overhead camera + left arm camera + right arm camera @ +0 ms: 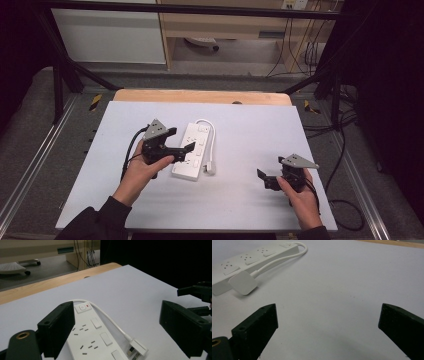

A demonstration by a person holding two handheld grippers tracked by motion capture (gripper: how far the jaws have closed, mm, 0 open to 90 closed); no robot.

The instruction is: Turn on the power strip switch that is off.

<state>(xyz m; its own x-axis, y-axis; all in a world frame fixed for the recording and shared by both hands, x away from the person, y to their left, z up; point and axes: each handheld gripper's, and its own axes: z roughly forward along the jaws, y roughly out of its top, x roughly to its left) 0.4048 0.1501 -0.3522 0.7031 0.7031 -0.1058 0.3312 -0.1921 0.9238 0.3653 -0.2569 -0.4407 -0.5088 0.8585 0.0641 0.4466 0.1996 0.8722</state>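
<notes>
High view: my two hands came in from the near edge of the white tabletop, each holding a tool.
Left tool: I held it at the left side of the power strip, its jaws spread apart and released, with nothing between them; one jaw tip lay over the strip's left edge, and I could not tell whether it touched.
Left gripper view: the left tool looked along the strip, which ran away from the camera between the wide-open jaws; its switch with a red mark sat at the far end.
Right tool: I held it near the right front of the tabletop, well apart from the strip, jaws released and parted, gripping nothing.
Right gripper view: the right tool faced bare tabletop between its open jaws.
Power strip: white, lying flat near the middle of the tabletop, its long axis running roughly near to far.
Cord: white, looping out of the strip's far end and back down its right side.
Plug: white, resting on the tabletop just beside the strip's near right end; in the right gripper view it lay close against the strip.
</notes>
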